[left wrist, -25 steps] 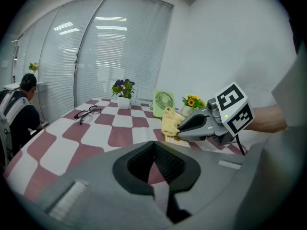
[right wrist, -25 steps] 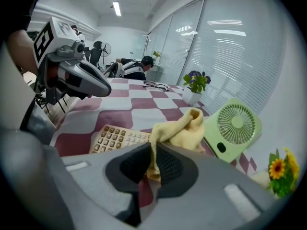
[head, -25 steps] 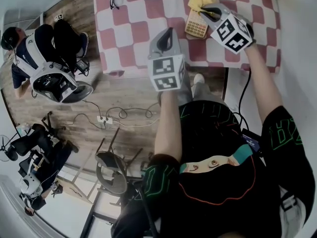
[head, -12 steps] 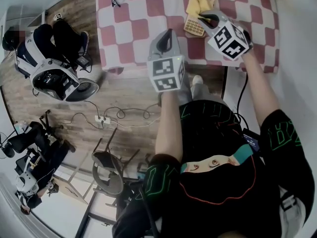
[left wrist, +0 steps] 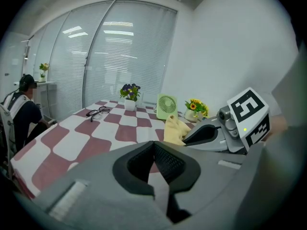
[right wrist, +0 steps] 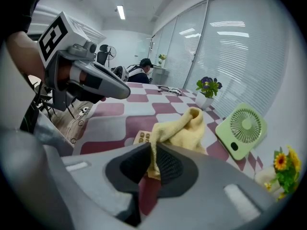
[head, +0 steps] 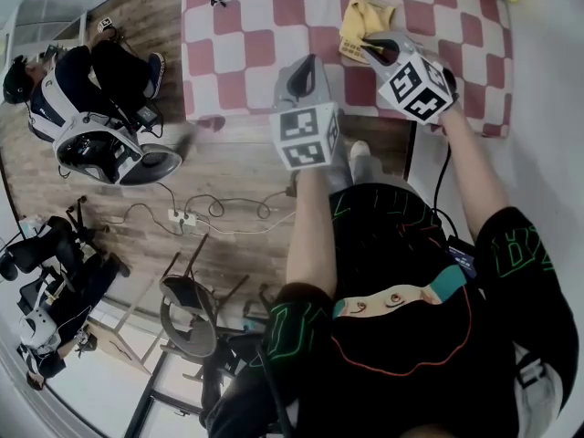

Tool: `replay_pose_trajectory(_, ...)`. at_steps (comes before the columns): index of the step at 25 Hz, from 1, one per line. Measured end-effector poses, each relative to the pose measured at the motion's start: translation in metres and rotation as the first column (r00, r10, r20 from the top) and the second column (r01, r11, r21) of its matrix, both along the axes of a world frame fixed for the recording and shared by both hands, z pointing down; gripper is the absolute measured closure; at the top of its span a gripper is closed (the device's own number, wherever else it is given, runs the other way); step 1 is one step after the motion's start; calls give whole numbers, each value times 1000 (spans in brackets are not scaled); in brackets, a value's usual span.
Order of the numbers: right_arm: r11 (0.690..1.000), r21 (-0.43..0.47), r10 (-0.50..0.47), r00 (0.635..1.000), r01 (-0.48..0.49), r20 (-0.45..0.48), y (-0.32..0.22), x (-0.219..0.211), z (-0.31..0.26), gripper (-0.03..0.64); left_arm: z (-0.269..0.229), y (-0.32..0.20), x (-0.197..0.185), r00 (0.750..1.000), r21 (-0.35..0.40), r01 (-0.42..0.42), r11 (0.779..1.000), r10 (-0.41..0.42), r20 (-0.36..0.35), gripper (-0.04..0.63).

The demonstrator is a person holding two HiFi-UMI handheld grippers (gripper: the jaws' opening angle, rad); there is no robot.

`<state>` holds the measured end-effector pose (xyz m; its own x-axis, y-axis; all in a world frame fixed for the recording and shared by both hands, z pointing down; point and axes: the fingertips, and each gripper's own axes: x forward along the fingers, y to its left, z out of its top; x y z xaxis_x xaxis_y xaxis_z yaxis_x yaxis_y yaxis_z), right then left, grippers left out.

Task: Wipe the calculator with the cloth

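A yellow cloth point(head: 365, 15) lies bunched on the red-and-white checked table point(head: 265, 26). It covers most of a beige calculator point(head: 349, 53), of which only one corner of keys point(right wrist: 142, 137) shows in the right gripper view. My right gripper point(head: 368, 44) is shut on the near edge of the cloth point(right wrist: 184, 128), right over the calculator. My left gripper point(head: 307, 62) hovers above the table's front edge, left of the calculator, its jaws shut point(left wrist: 154, 147) with nothing between them. The right gripper point(left wrist: 207, 133) and the cloth point(left wrist: 174, 127) also show in the left gripper view.
A green desk fan point(right wrist: 241, 128), a pot of purple flowers point(right wrist: 206, 91), yellow flowers point(left wrist: 197, 107) and a pair of glasses point(left wrist: 98, 112) stand farther out on the table. A seated person point(head: 64, 94), chairs and floor cables point(head: 214, 213) lie to the left.
My right gripper has slid left and farther over the table with the cloth, which now hides more of the calculator. The left gripper has barely moved.
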<state>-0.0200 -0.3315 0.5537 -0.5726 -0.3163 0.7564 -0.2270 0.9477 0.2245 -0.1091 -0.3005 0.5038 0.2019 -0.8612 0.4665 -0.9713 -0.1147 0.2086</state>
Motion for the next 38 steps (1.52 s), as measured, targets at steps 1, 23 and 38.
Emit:
replay_pose_trajectory(1,1000,-3,-2,1000,2,-1,2,-2,1,580,1,-1,-2,1000,0,3,1000,-3,-1,584)
replay_pose_trajectory(23,969,-232,116,986,-86,120,50,-14,-30,580,-34,8,-5,996,70,84,994,-82,-27,584)
replay_pose_trajectory(38,940,-116,332,775,-322,538,11,47,-161,580,-129,14,-1,996,283,74,956,-87,34,584)
